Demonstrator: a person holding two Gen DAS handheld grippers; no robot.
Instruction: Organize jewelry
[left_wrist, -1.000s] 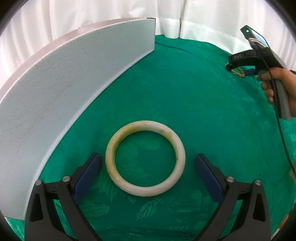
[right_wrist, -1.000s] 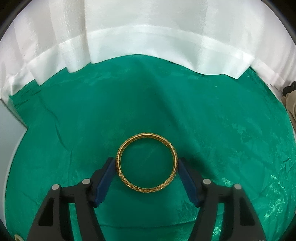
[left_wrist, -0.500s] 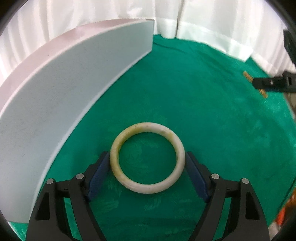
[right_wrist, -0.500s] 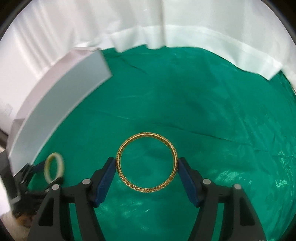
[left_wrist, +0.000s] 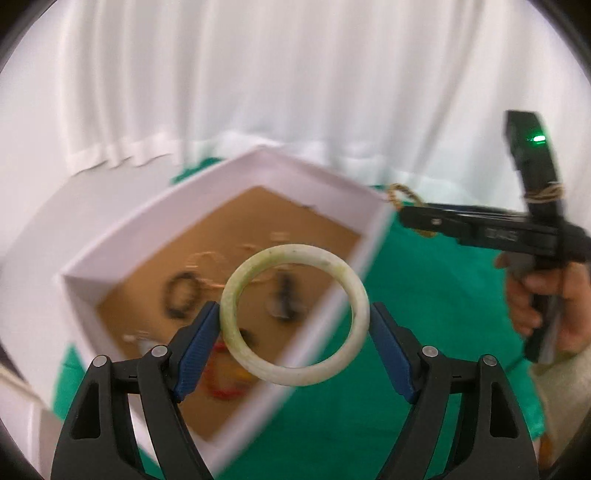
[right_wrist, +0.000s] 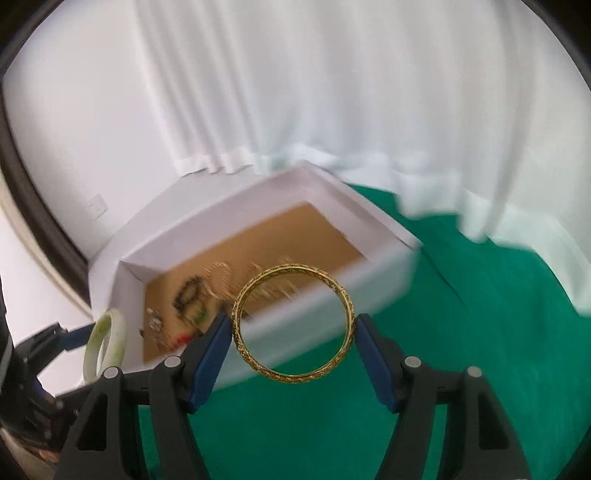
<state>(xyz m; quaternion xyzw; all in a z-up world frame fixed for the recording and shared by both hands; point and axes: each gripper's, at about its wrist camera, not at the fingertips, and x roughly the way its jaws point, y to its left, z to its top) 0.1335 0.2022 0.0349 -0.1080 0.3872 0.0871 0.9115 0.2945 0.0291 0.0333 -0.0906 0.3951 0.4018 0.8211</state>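
The left gripper (left_wrist: 294, 320) is clamped on a pale jade bangle (left_wrist: 294, 315) at lower centre of its frame, in front of the white box (left_wrist: 110, 254) of blurred jewelry; the right gripper (right_wrist: 293, 328) is clamped on a gold bangle (right_wrist: 293, 328) at lower centre, before the box's near wall, above green cloth (right_wrist: 498, 314).

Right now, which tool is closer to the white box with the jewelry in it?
Probably the left tool: its pale bangle hangs over the white box, by the near corner. The right tool, holding the gold bangle, sits just outside the box's front wall.
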